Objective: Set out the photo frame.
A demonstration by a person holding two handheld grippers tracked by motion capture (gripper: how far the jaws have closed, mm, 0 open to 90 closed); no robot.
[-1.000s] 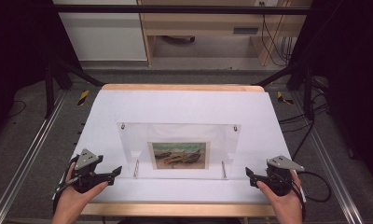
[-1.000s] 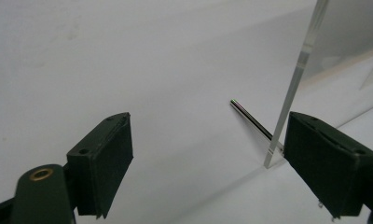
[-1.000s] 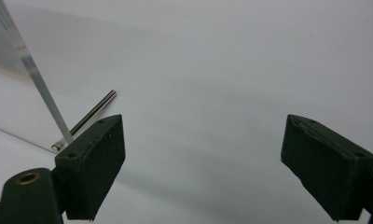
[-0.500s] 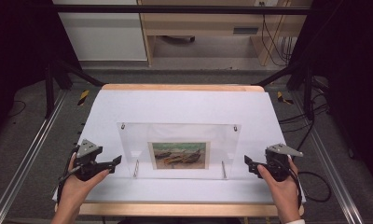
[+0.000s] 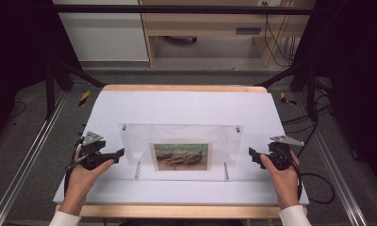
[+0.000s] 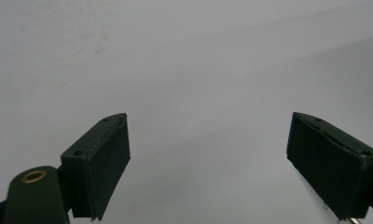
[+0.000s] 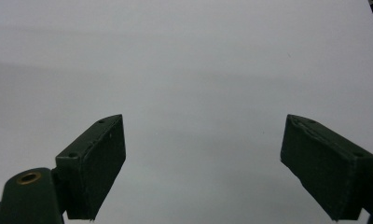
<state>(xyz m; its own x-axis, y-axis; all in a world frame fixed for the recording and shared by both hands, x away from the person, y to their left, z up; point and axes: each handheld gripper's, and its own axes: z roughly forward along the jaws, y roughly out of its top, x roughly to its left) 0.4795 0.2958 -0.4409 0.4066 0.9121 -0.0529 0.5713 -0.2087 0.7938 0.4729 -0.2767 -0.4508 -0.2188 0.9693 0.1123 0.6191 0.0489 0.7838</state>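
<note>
the table [image 5: 186,88] has a pale wooden edge along its far and near sides and a white sheet [image 5: 186,108] covering nearly its whole top. a clear acrylic picture frame [image 5: 181,151] lies flat on the sheet near the middle, slightly toward the near side, with a small painted boat print [image 5: 181,157] inside it.

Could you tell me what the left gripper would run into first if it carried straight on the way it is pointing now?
Most likely the left edge of the clear acrylic picture frame. The left gripper points rightward at it with jaws open, close beside it but apart. Height is hard to judge, so it might instead meet the white table cover.
</note>
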